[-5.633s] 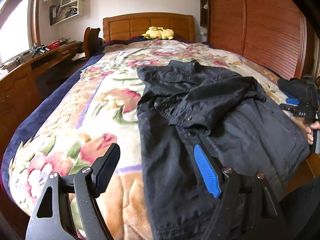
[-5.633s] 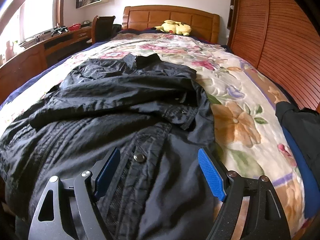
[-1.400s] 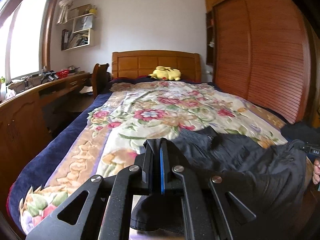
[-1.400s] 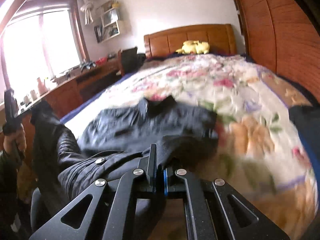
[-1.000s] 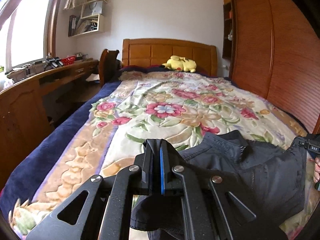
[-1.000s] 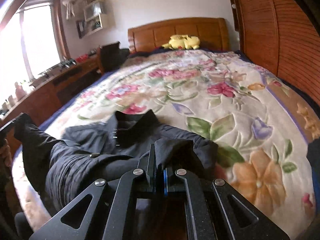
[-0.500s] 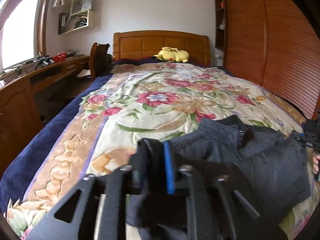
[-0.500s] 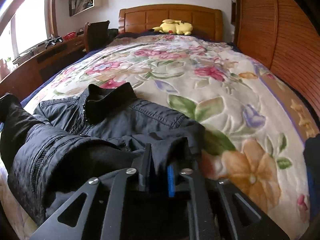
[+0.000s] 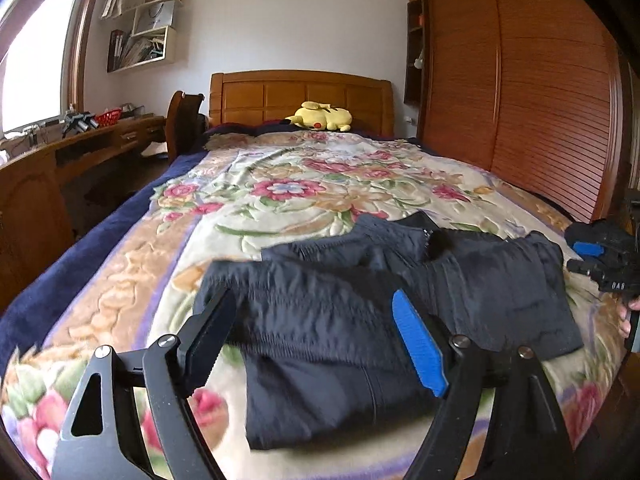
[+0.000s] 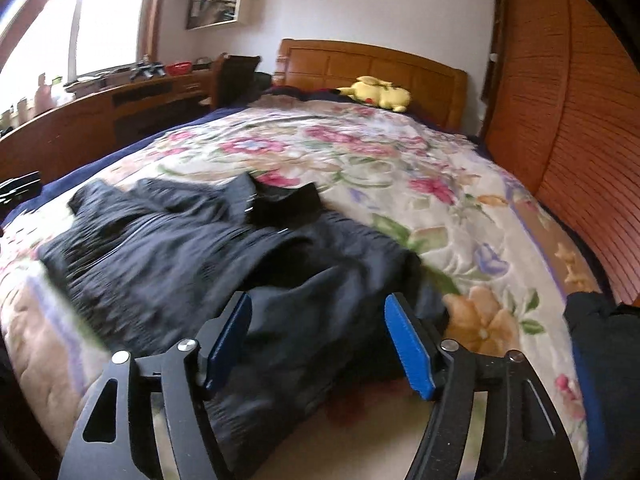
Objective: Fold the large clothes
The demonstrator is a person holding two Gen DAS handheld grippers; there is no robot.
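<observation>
Jacket [image 9: 360, 320], doubled over on the flowered bed [image 9: 280, 184], lies under both grippers, left [image 9: 316, 340] and right [image 10: 318, 340], jaws wide and empty; soft, limp cloth, likely best pinched at hem corners.

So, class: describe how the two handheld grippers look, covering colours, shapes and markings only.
Left gripper: black metal linkage arms with triangular cutouts and silver rivets; one finger pad is blue and ribbed. Right gripper: same black frame, with blue ribbed pads on both fingers.

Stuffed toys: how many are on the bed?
1: a yellow plush toy lies at the headboard end of the bed. None other shows.
</observation>
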